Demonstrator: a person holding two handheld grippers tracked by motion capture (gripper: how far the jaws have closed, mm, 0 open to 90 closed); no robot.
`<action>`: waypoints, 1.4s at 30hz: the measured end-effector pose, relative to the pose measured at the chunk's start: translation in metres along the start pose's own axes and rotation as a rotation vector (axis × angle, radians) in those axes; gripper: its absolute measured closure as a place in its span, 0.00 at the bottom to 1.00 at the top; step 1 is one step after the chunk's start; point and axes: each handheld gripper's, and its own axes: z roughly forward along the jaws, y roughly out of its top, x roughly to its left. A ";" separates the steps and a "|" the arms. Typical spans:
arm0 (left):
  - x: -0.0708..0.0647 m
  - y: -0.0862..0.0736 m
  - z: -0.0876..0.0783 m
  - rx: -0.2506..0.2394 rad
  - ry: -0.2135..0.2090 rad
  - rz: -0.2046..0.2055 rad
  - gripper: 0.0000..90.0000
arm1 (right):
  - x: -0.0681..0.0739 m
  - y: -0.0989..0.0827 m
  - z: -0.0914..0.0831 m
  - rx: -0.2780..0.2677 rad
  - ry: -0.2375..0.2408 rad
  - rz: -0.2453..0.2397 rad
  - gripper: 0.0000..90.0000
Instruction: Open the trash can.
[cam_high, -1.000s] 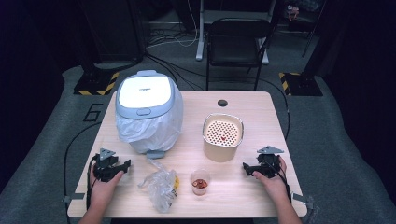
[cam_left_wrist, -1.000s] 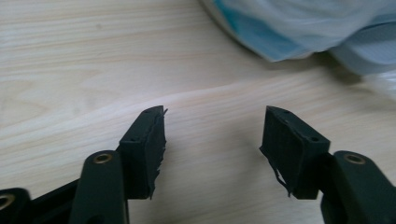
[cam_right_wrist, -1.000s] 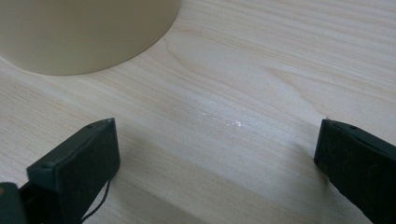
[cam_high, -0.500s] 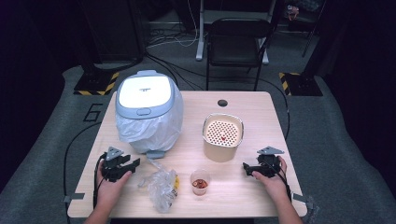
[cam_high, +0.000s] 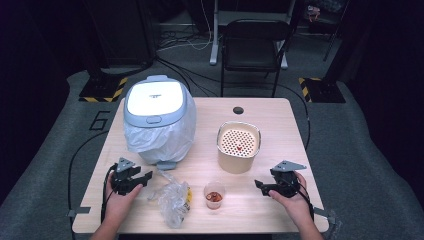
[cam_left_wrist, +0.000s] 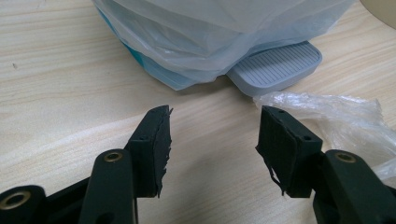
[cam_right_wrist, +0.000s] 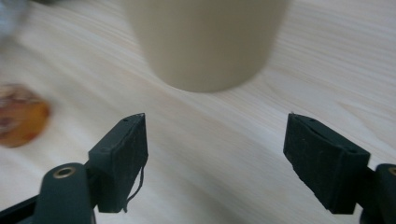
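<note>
**Pedal bin and claws on an uncrowded worktop**

Pedal bin, pale grey-blue with a white lid and a clear plastic liner (cam_high: 159, 117), stood on the left half of the light wooden worktop (cam_high: 280, 117), its ribbed grey foot pedal (cam_left_wrist: 275, 66) pointing at the near edge. The left claw (cam_high: 146, 177) lay just in front of it, jaws apart around nothing, with bare wood between it and the pedal. A crumpled clear plastic bag (cam_high: 172, 200) sat just beside that claw. A small clear cup of orange-brown scraps (cam_high: 214, 194) stood near the front edge. The right claw (cam_high: 260, 185) rested near the right front corner, jaws wide apart, facing the beige round perforated-top container (cam_high: 239, 146) across open wood.
</note>
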 end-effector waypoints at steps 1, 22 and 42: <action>0.000 0.000 0.000 -0.002 0.001 0.000 0.48 | 0.007 0.002 -0.003 -0.007 0.021 -0.005 0.19; 0.007 -0.002 0.001 0.010 0.029 -0.009 0.44 | 0.093 0.026 0.006 -0.069 0.326 -0.222 0.11; 0.010 -0.003 0.000 0.006 0.032 -0.019 0.44 | 0.130 0.034 0.052 -0.009 0.383 -0.326 0.13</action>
